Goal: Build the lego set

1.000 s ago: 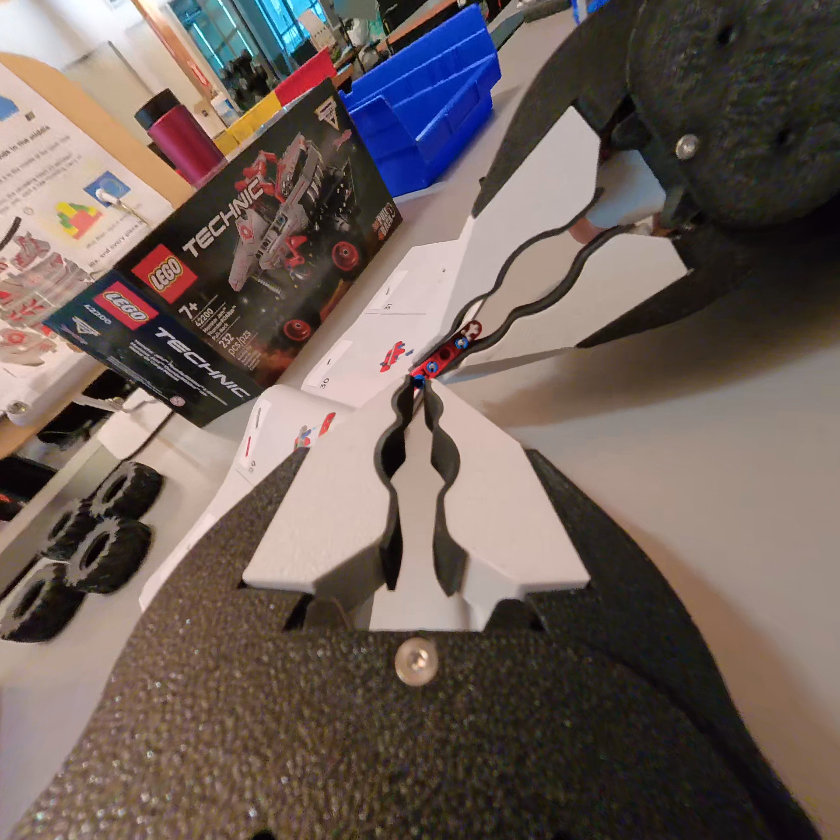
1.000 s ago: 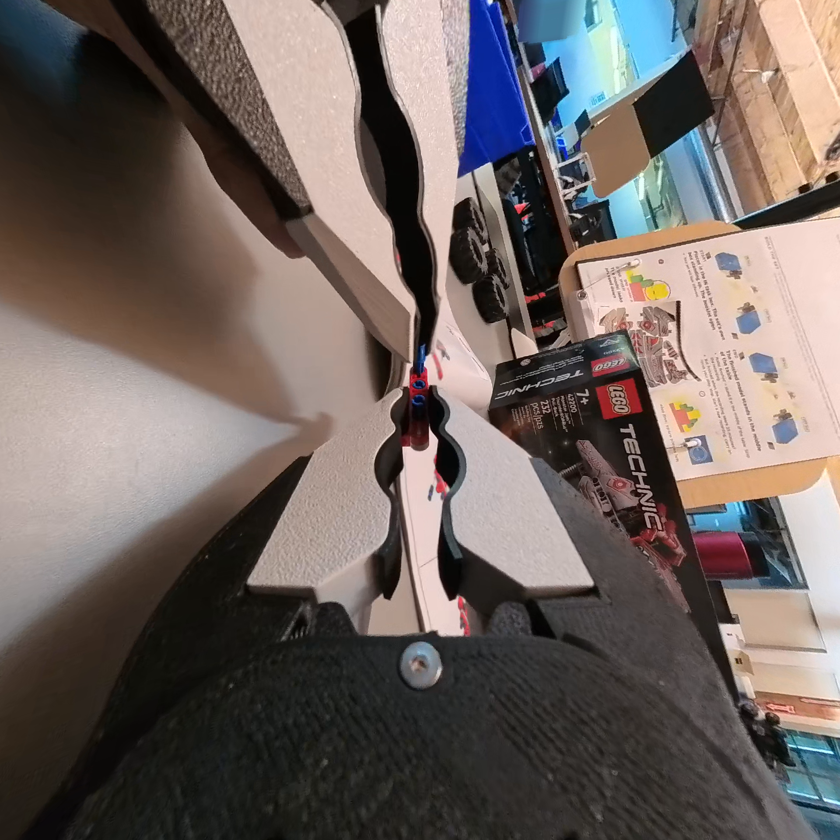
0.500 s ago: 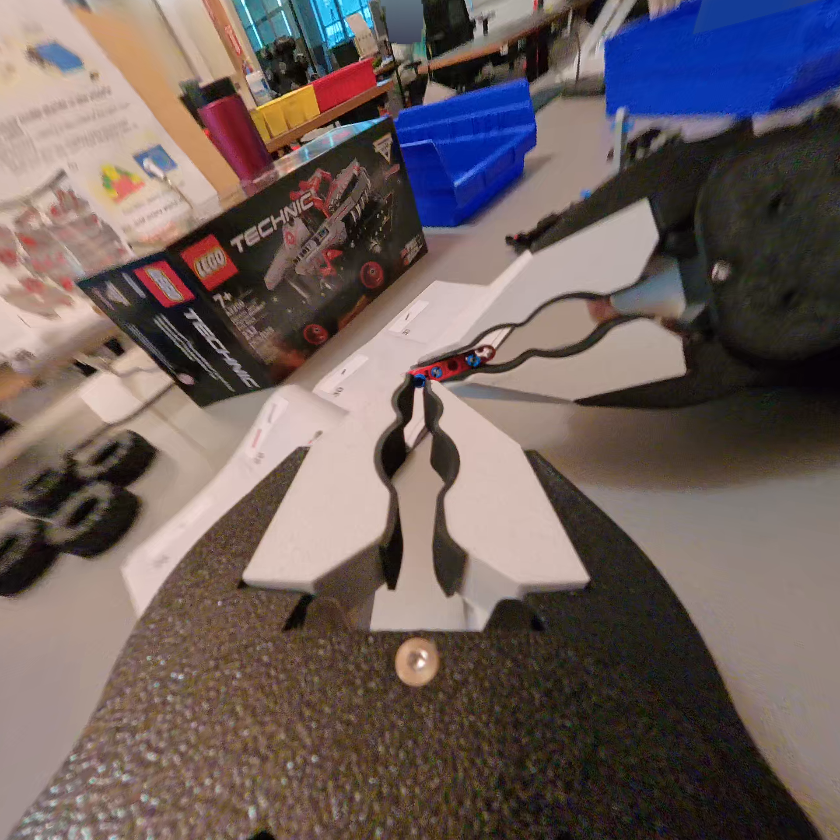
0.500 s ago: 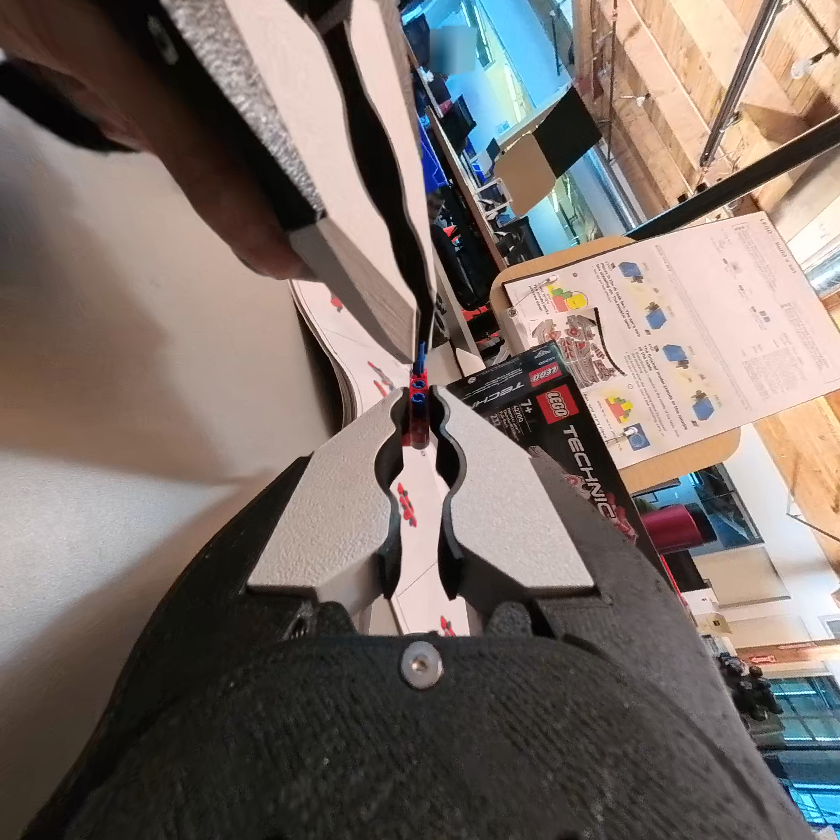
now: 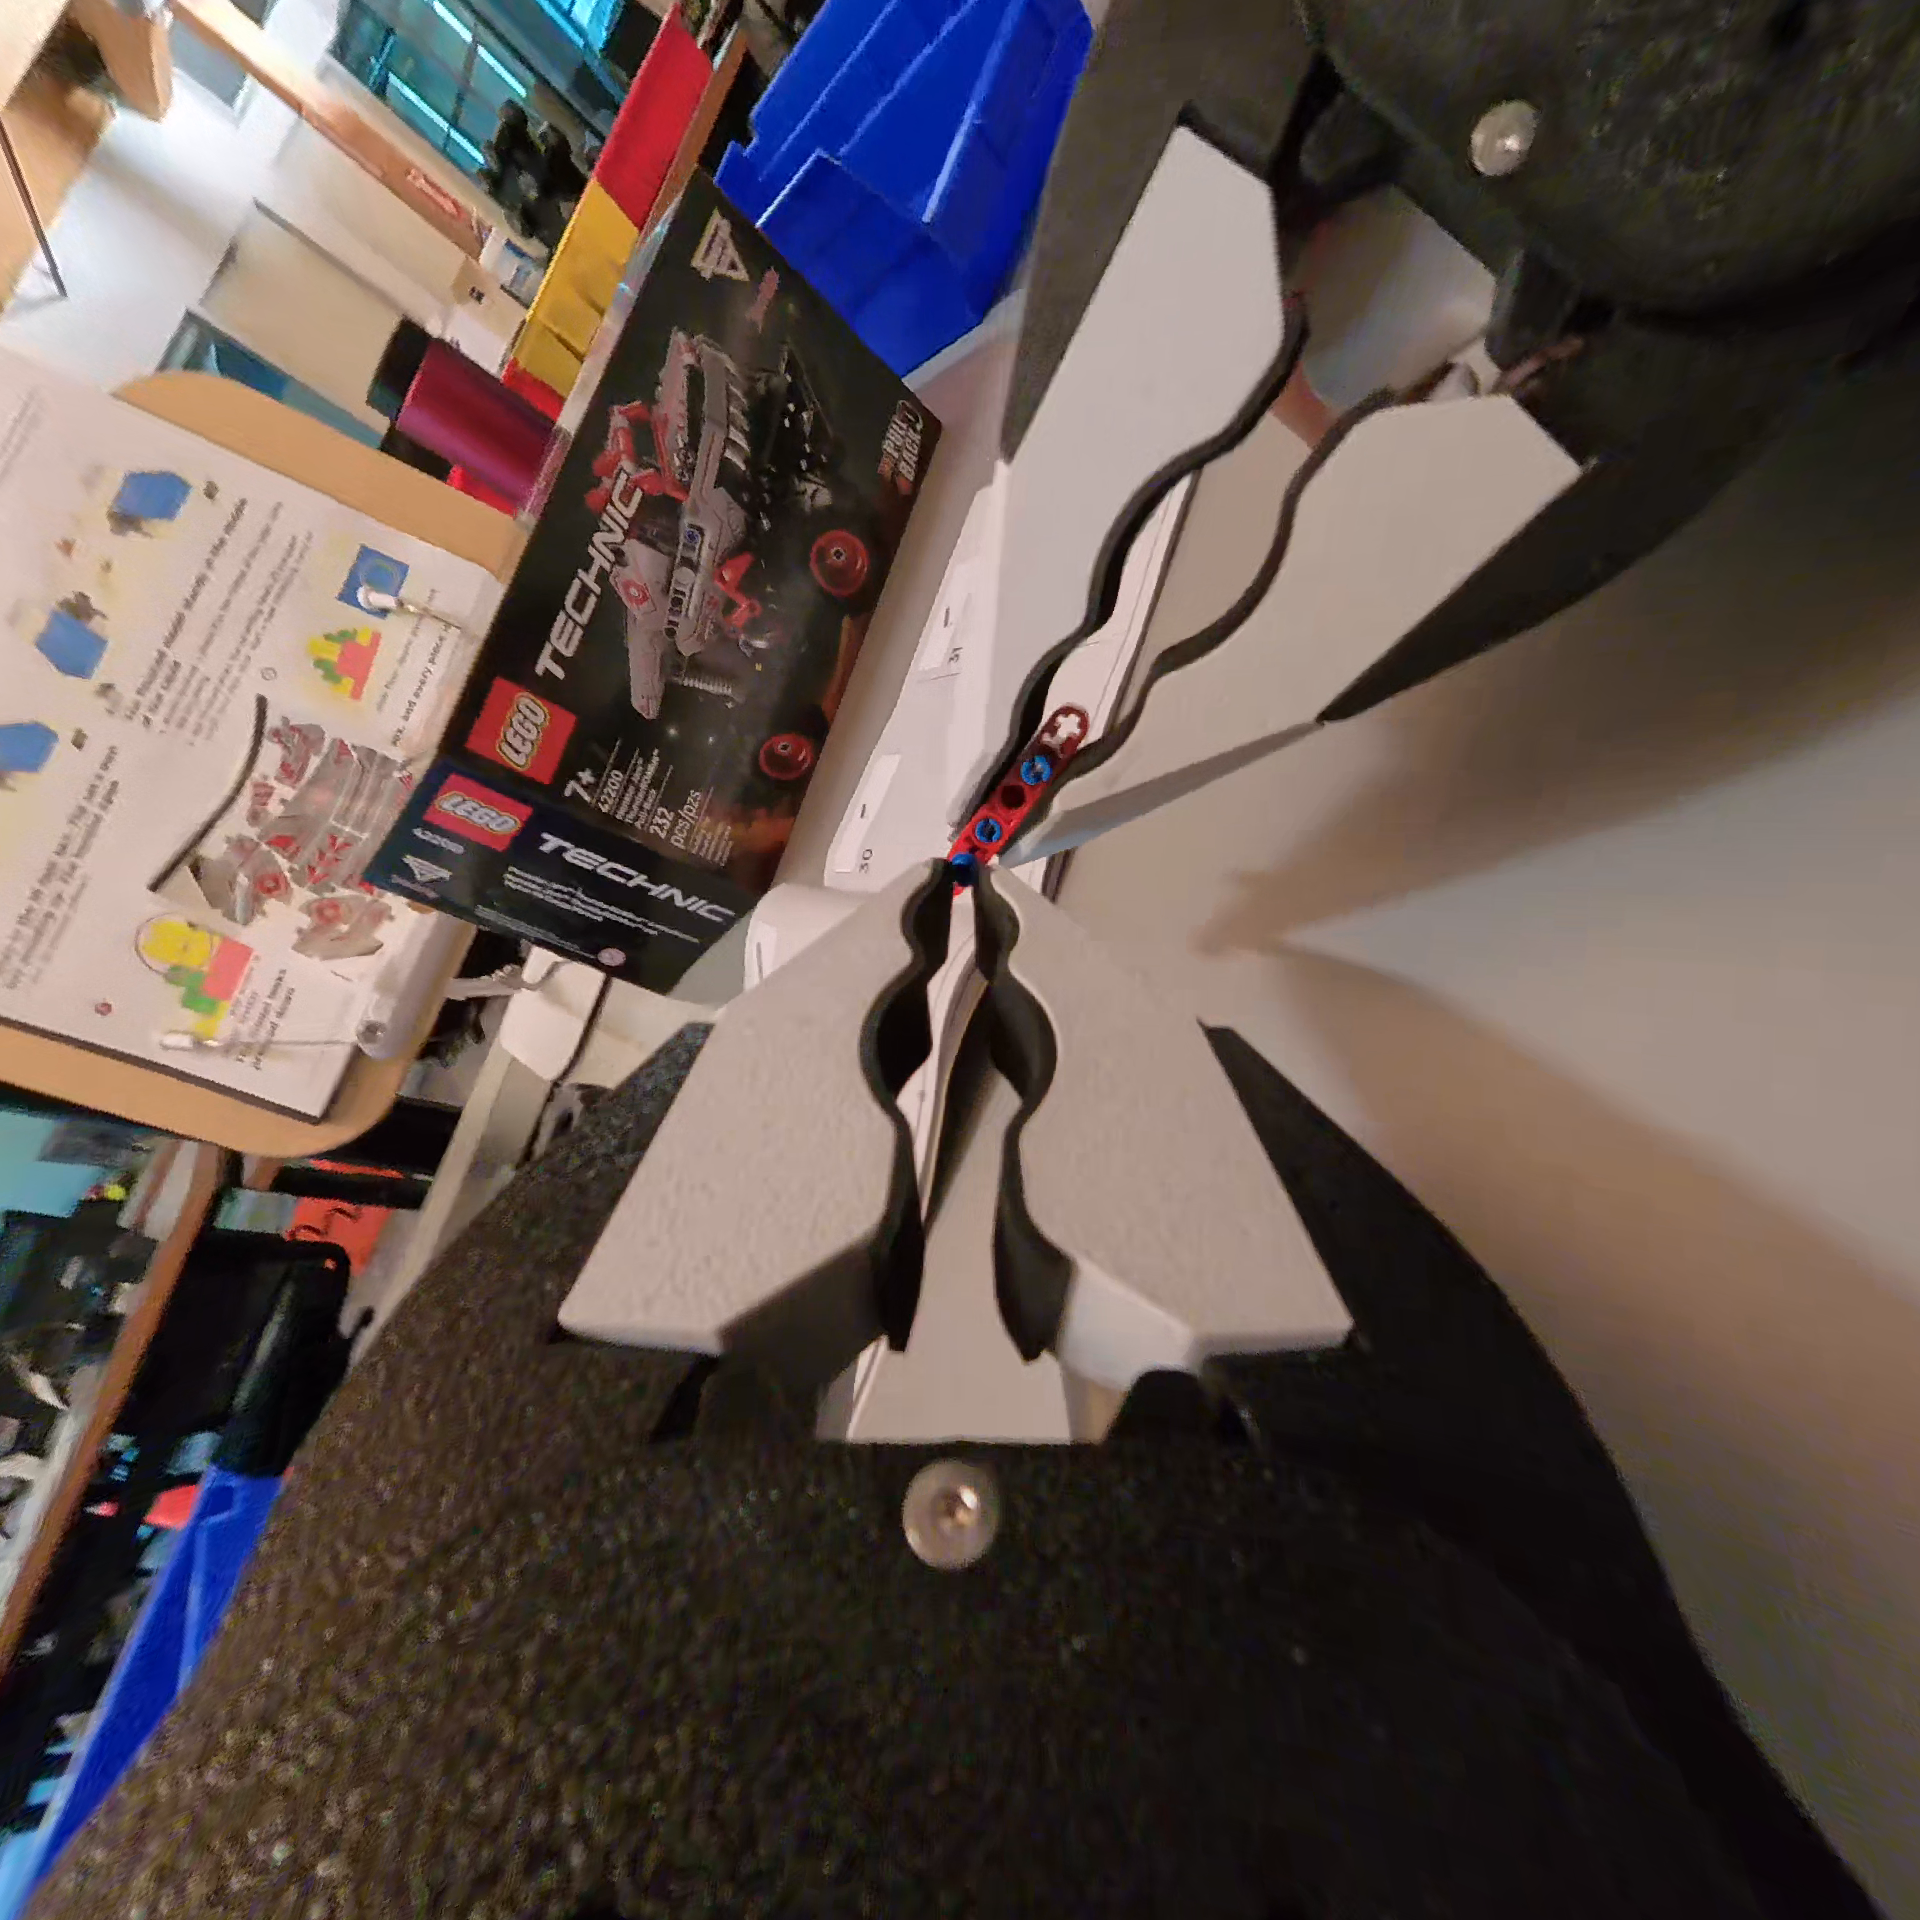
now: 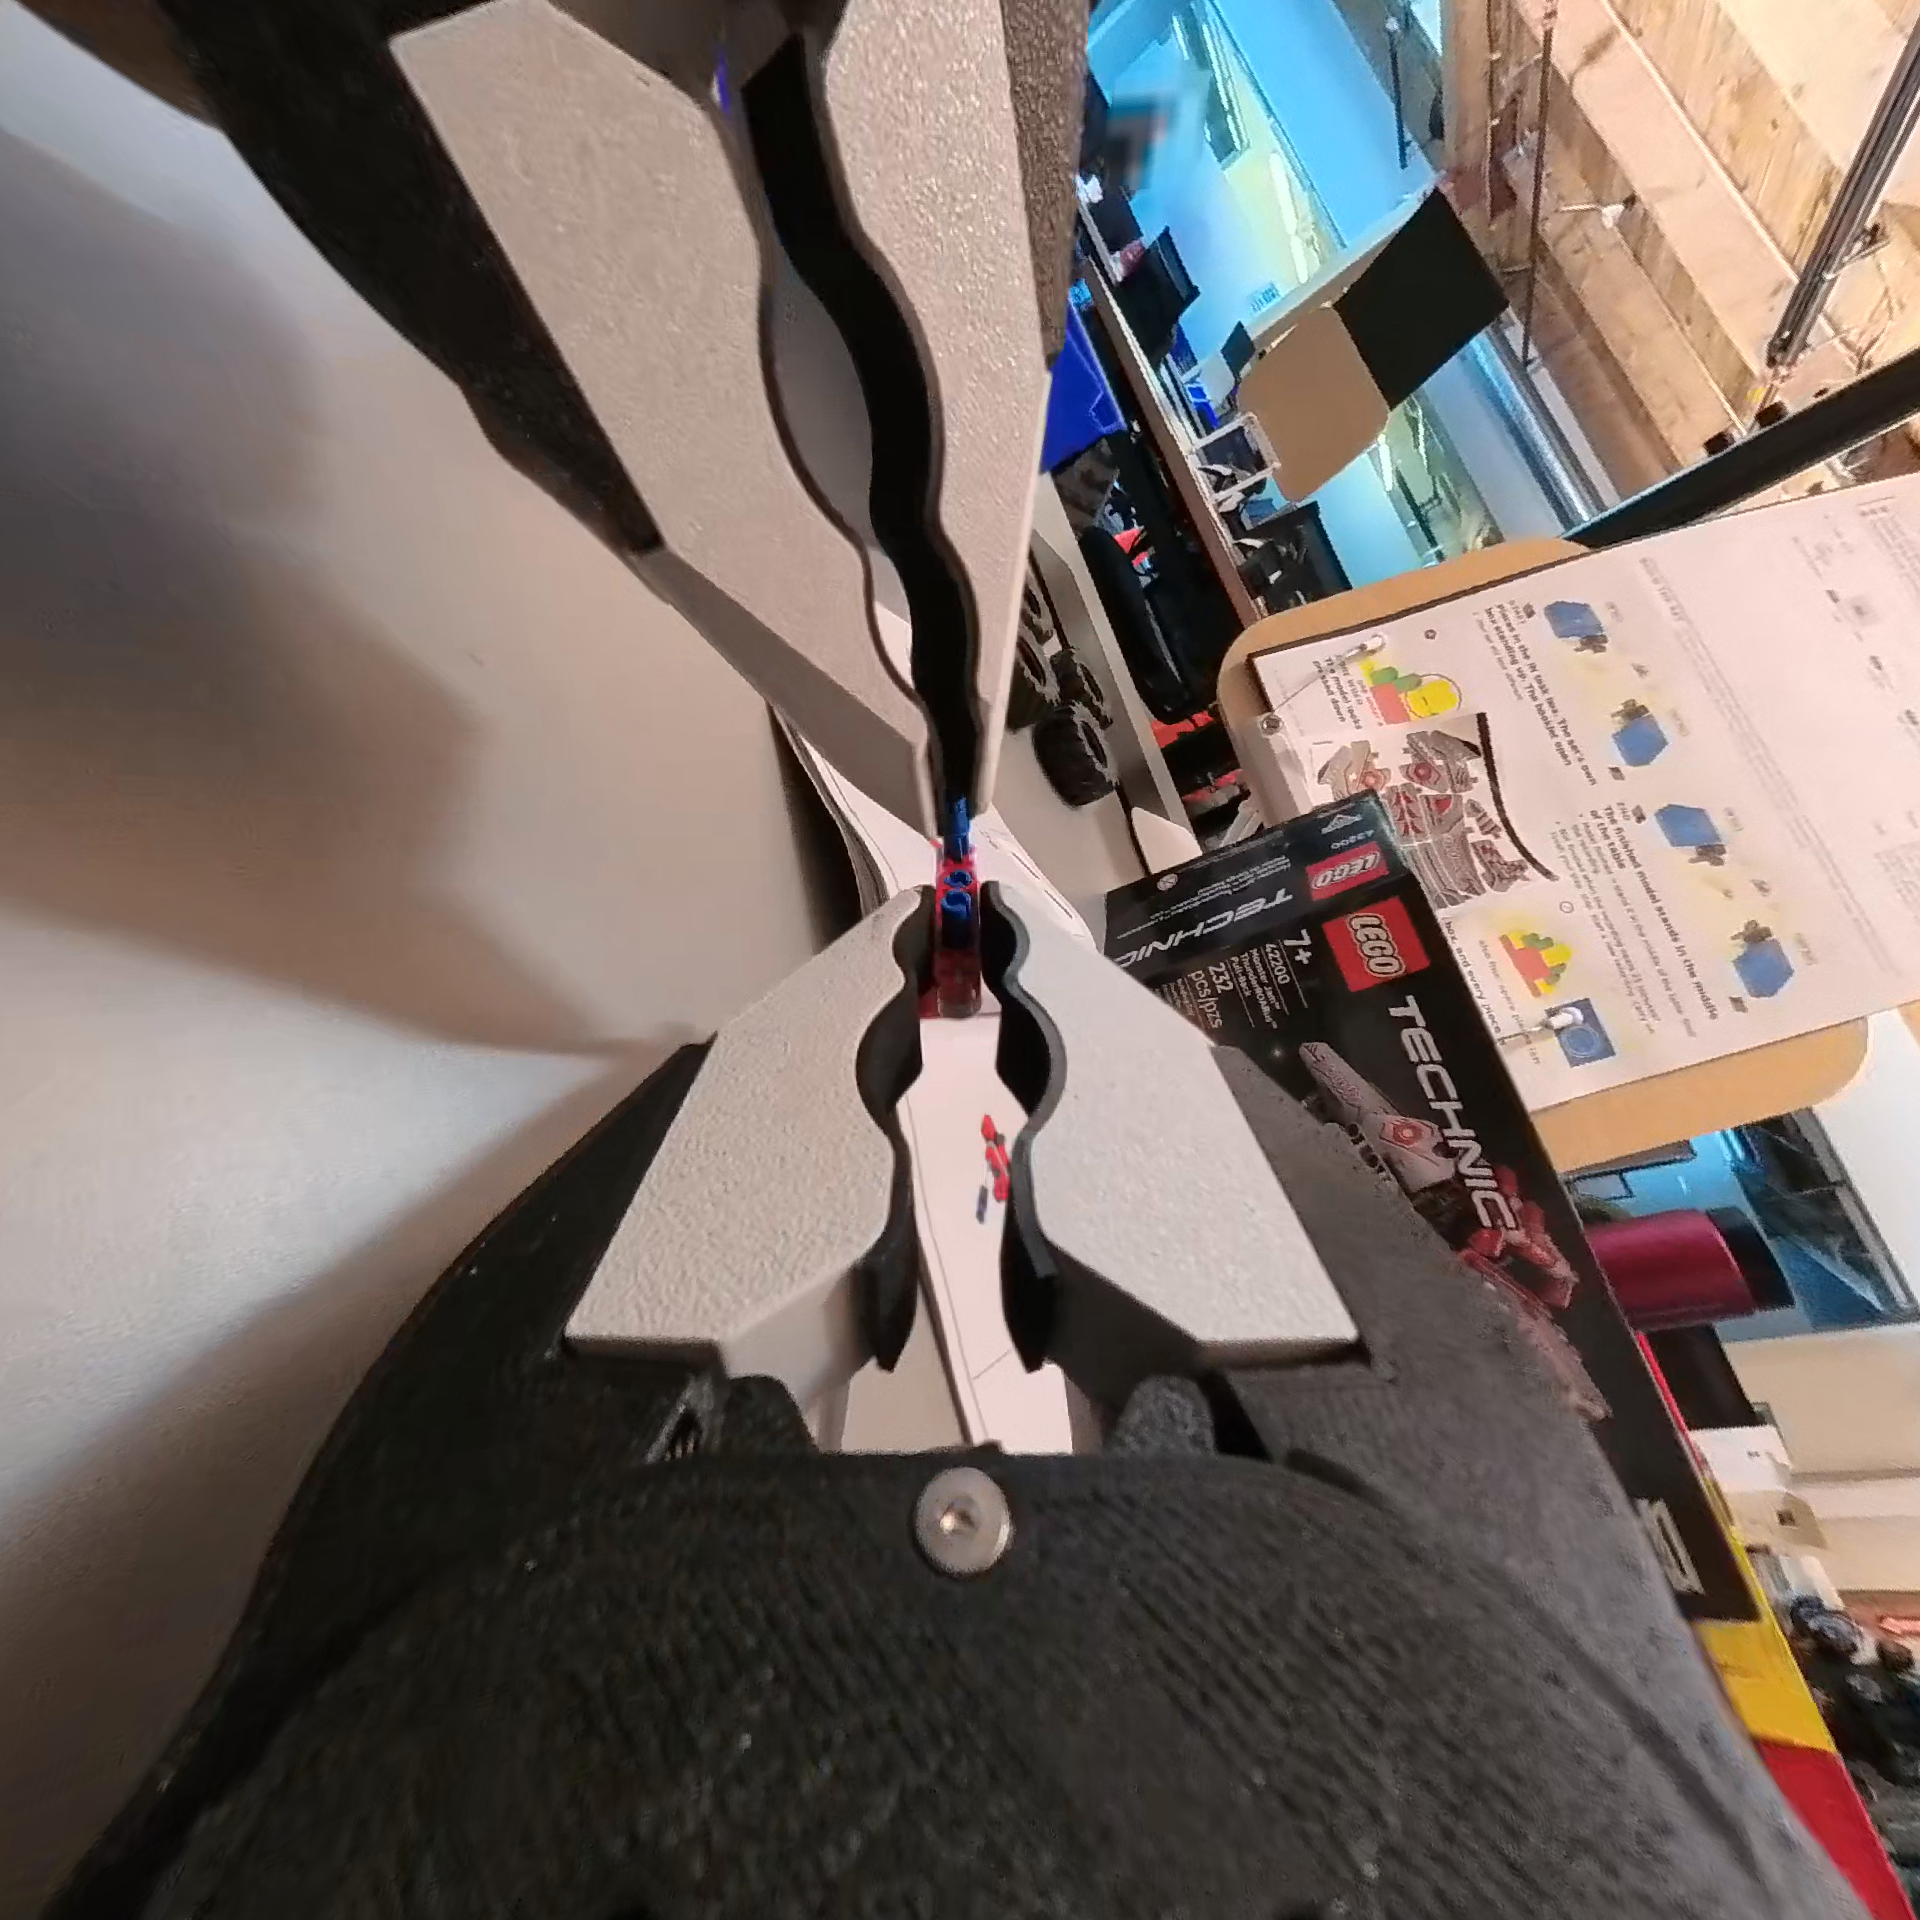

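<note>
My right claw (image 6: 951, 914) pinches the red beam (image 5: 1023, 784) while my left claw (image 5: 961, 881) pinches a blue pin (image 6: 958, 821); I should keep pin and hole coaxial, pressing straight.

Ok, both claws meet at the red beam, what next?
Probably ease the left claw forward to press its blue pin into the red beam's end hole: the right claw grips the beam, and the pin looks lined up but not fully seated.
</note>
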`<action>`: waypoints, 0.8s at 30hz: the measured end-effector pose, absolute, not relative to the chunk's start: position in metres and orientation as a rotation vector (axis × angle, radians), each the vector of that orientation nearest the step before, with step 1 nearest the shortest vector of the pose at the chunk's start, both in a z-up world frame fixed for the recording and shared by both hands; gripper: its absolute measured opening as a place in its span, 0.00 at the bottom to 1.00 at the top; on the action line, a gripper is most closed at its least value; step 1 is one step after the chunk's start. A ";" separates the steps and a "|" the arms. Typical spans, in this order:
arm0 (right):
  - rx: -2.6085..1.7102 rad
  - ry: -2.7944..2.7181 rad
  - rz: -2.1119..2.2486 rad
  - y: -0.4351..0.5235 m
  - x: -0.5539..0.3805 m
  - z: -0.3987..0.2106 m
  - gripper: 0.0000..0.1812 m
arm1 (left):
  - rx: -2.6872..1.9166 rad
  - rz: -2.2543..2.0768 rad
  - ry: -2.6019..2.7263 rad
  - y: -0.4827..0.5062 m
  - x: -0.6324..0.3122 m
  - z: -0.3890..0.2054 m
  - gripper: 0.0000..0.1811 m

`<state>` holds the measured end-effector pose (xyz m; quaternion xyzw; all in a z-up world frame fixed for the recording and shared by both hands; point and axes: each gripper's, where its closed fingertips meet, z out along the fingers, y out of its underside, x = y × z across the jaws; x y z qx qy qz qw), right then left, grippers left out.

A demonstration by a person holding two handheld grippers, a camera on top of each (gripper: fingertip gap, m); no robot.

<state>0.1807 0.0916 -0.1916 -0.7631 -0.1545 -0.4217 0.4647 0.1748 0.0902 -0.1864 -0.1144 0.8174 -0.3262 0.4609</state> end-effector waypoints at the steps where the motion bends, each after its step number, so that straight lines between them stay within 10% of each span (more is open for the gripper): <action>1: -1.883 -0.387 -1.031 0.092 0.180 -0.193 0.02 | -0.311 -0.815 2.021 0.090 0.175 -0.188 0.01; 24: -1.964 -0.409 -0.603 0.098 0.160 -0.228 0.03 | -0.197 -0.769 2.297 0.096 0.159 -0.224 0.01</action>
